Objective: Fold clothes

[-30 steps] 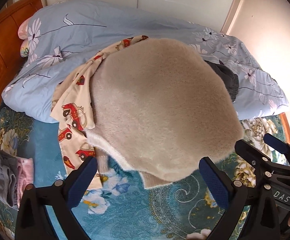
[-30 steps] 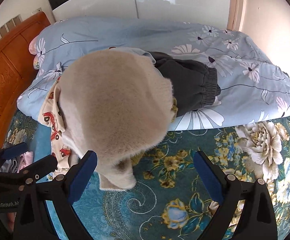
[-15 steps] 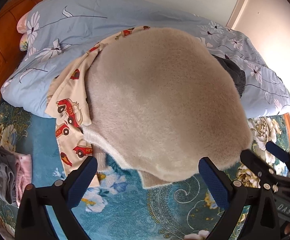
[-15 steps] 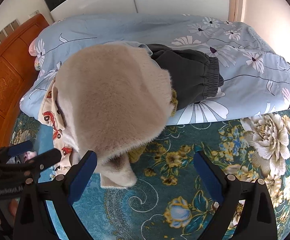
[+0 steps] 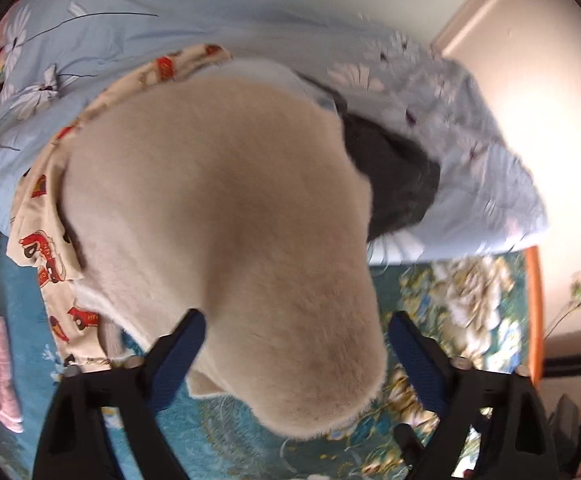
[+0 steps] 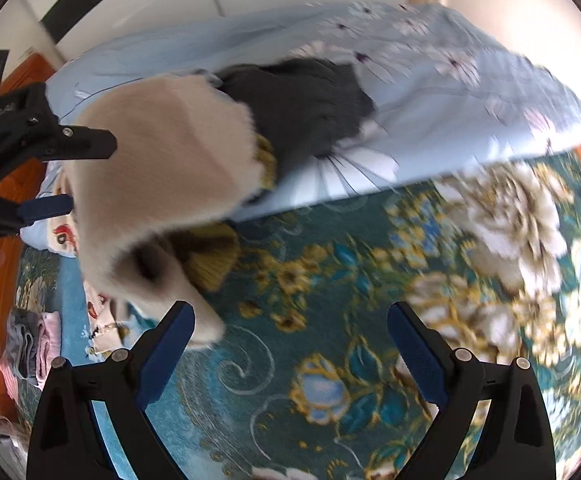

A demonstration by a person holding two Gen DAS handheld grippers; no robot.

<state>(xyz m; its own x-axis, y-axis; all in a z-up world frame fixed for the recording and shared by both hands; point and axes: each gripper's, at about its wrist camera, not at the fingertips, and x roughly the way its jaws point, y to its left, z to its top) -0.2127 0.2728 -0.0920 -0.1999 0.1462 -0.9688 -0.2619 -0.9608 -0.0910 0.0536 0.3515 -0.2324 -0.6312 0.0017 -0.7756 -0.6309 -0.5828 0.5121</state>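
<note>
Beige fleece garment (image 5: 226, 240) is lying heaped on the bed (image 6: 330, 360), partly over the blue floral duvet (image 5: 130, 32), a car-print cloth (image 5: 46, 248) and a dark grey garment (image 6: 302, 108). Left gripper (image 5: 296, 354) is hovering with jaws spread wide, the fleece's edge lying between them. Right gripper (image 6: 290, 344) jaws are likewise released, grasping nothing. Lettering on the left gripper is blurring, unreadable.

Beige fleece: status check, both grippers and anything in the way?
Left gripper open, astride beige fleece. Right gripper open, holding nothing. Fleece heaped, unfolded. Car-print garment and dark pants tucked underneath.
</note>
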